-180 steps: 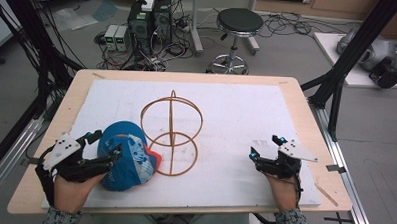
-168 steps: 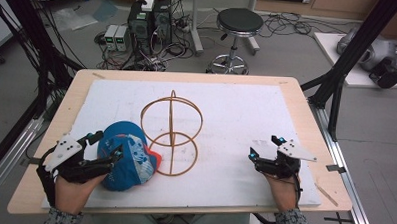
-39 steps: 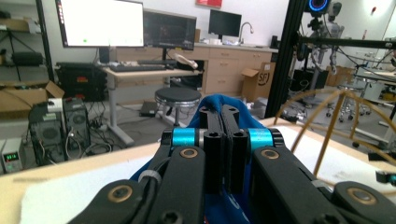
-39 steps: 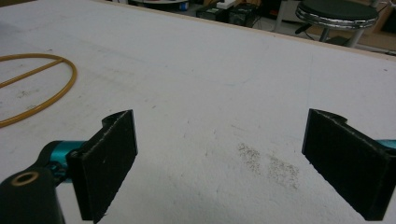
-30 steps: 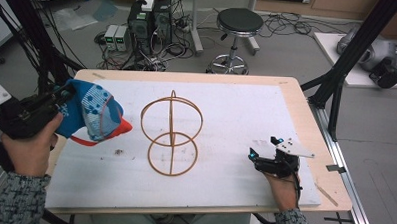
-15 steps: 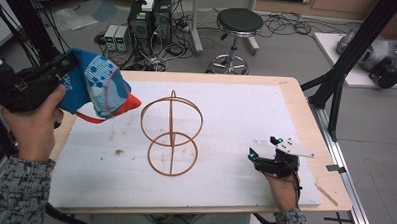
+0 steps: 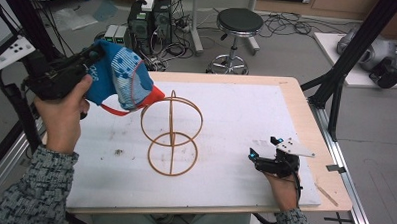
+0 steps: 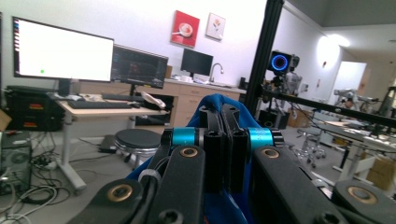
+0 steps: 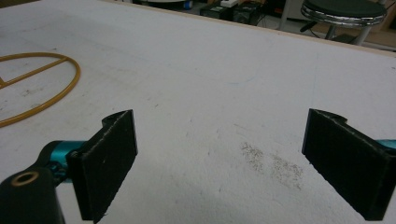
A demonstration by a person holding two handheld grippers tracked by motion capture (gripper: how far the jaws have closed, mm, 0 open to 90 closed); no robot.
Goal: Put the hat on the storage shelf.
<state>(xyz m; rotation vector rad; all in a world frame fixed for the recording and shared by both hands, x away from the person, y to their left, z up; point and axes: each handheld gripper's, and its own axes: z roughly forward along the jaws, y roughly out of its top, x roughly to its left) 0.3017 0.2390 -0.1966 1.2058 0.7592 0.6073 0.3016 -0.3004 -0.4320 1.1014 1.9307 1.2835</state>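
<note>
Left tool (image 7: pixel 90 63) clenched on blue cap (image 7: pixel 120 77), above wire stand (image 7: pixel 173 133); right tool (image 7: pixel 261 156) released.

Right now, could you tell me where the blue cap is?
High view: the blue cap hangs clamped in the left gripper, raised at upper left beside the wire stand.

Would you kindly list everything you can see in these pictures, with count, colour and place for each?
cap: one, blue with white pattern and red brim, held in the air over the table's far left corner
wire stand: one, orange-brown, rings and upright hoop, standing mid-table
white mat: one, covering the wooden table top
stool: one, black seat on chrome base, on the floor beyond the table
computer boxes: a few, dark, on the floor behind the table
monitors: several, on desks in the left gripper view
left gripper: black, jaws clamped on the cap
right gripper: black, jaws wide apart, low over the mat at the near right
</note>
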